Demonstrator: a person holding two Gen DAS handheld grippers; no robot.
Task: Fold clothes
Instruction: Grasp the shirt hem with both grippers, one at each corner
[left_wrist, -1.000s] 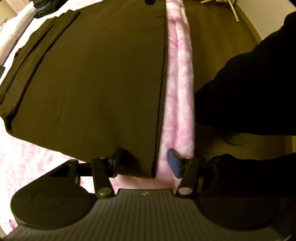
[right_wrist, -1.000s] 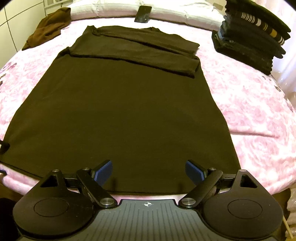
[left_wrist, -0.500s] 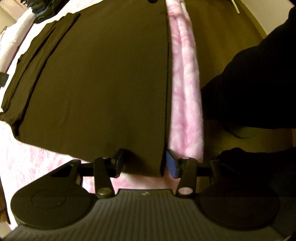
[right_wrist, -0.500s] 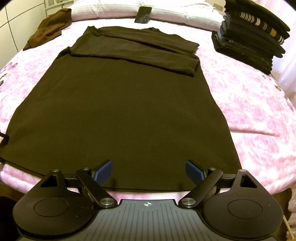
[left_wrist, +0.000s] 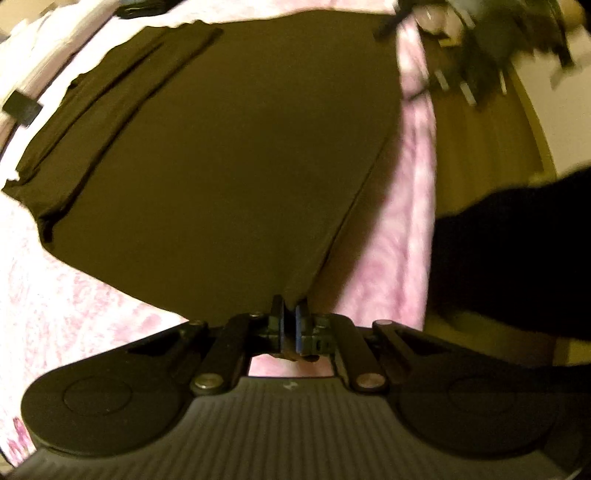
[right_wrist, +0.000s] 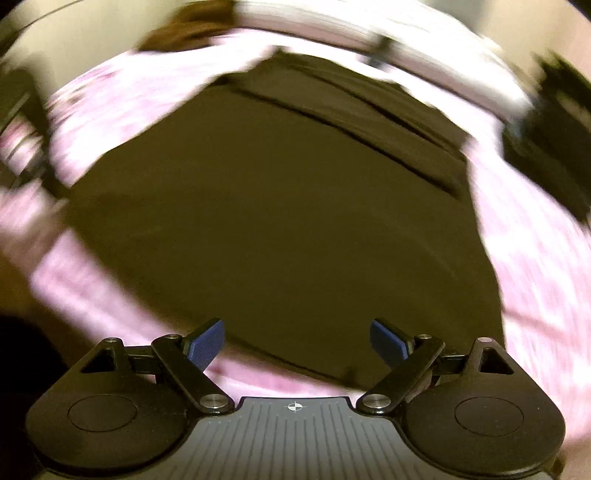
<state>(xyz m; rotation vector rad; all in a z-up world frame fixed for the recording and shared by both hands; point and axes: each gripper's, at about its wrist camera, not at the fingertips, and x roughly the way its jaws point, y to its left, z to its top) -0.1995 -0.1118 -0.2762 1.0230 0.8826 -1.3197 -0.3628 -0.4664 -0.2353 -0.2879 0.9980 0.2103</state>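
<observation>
In the left wrist view, a pink patterned bedspread (left_wrist: 48, 295) fills the left edge of the frame, and a dark brown long-sleeved shirt (left_wrist: 229, 155) lies spread across it through the centre, its sleeves folded over the body toward the upper left. At bottom centre the left hand-held gripper (left_wrist: 289, 325) is clamped tight on the shirt's near corner, and the cloth rises into a taut ridge running up and to the right from the pinch. A strip of bedspread shows right of that edge, then a dark sleeve of the person (left_wrist: 517, 251) at the right. In the blurred right wrist view, the bedspread (right_wrist: 96, 110) borders the left, the shirt (right_wrist: 280, 206) fills the middle, and the right hand-held gripper (right_wrist: 297, 345) at bottom centre has its blue pads (right_wrist: 205, 345) spread wide over the shirt's near hem, holding nothing.
</observation>
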